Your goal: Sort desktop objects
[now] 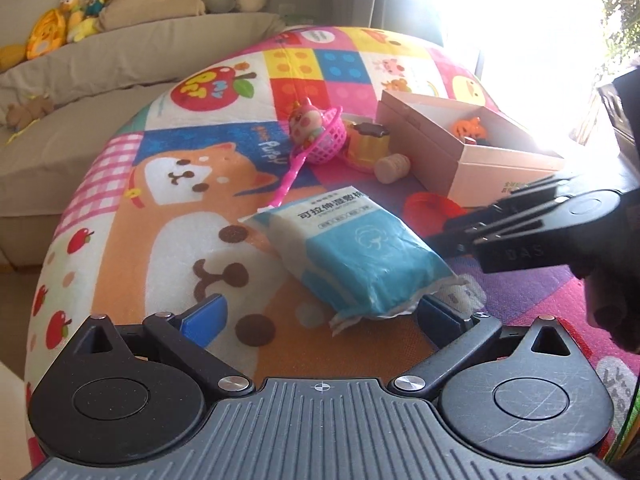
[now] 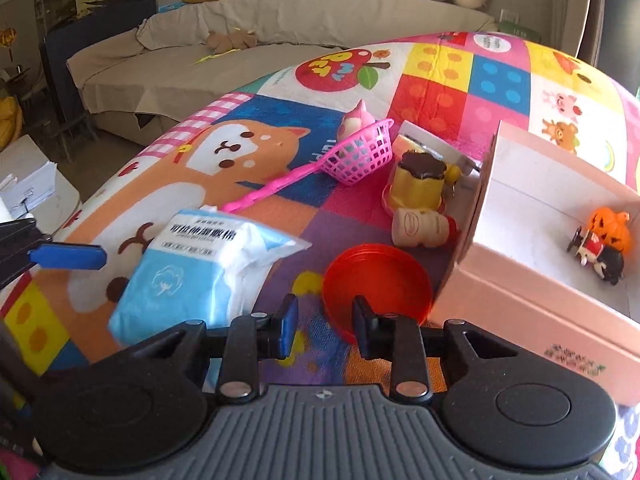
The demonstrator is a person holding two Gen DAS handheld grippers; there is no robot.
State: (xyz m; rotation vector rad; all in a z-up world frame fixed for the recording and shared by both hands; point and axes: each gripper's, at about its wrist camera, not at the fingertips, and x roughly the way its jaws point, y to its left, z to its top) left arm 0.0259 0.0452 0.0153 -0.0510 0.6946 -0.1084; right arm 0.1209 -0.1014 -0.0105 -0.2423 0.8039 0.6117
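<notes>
A blue and white pack of wet wipes (image 1: 356,248) lies on the colourful play mat (image 1: 160,208). My left gripper (image 1: 320,320) is open wide, its near end of the pack between the blue pads, not gripped. In the right wrist view the pack (image 2: 192,264) lies at the left and a red plastic lid (image 2: 376,284) lies just ahead of my right gripper (image 2: 325,330), which is partly open and empty. The open pink box (image 2: 540,280) at the right holds an orange pumpkin toy (image 2: 610,228) and a small figure (image 2: 596,256).
A pink net scoop (image 2: 360,156) with a pink doll, a yellow pudding toy (image 2: 418,184) and a beige bottle toy (image 2: 420,228) lie beside the box. A beige sofa (image 2: 280,40) with plush toys stands behind the mat. The right gripper also shows at the right of the left wrist view (image 1: 520,224).
</notes>
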